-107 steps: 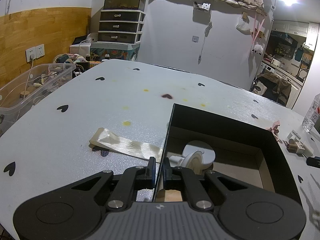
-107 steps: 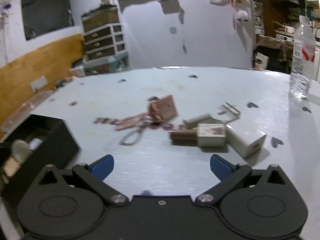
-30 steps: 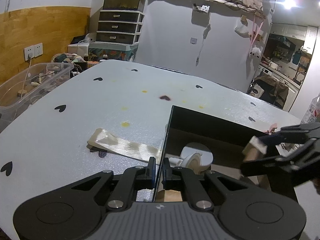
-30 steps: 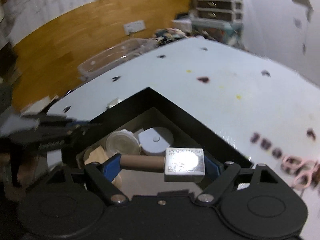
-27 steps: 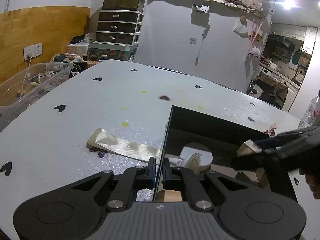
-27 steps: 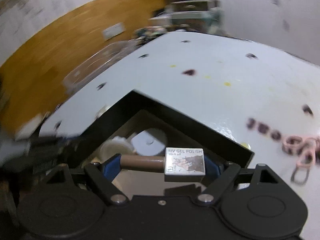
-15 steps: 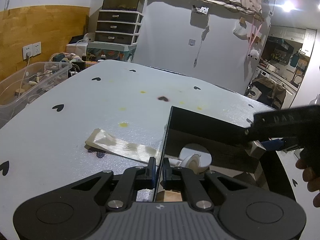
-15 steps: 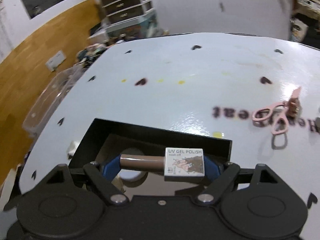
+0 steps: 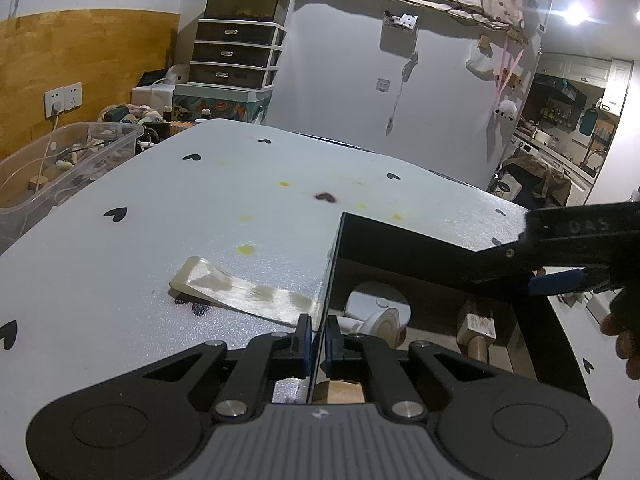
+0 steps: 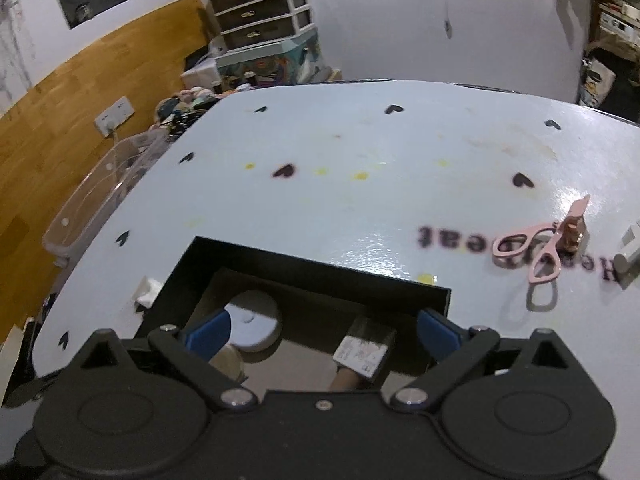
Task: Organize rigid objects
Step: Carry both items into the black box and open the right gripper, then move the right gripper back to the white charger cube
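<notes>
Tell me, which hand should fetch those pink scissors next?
Probably the right gripper: it is open and empty above the black box, with the pink scissors nearby. The left gripper is shut on the box's wall.

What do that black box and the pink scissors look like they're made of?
The black box looks like matte cardboard: thin, straight walls and a brown inner floor. The pink scissors have glossy handles, likely plastic; the blades are too blurred to judge.

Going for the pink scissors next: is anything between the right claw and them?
The right claw hangs open above the black cardboard box. Only that box's far wall and bare table lie before the pink plastic scissors; nothing else blocks.
</notes>
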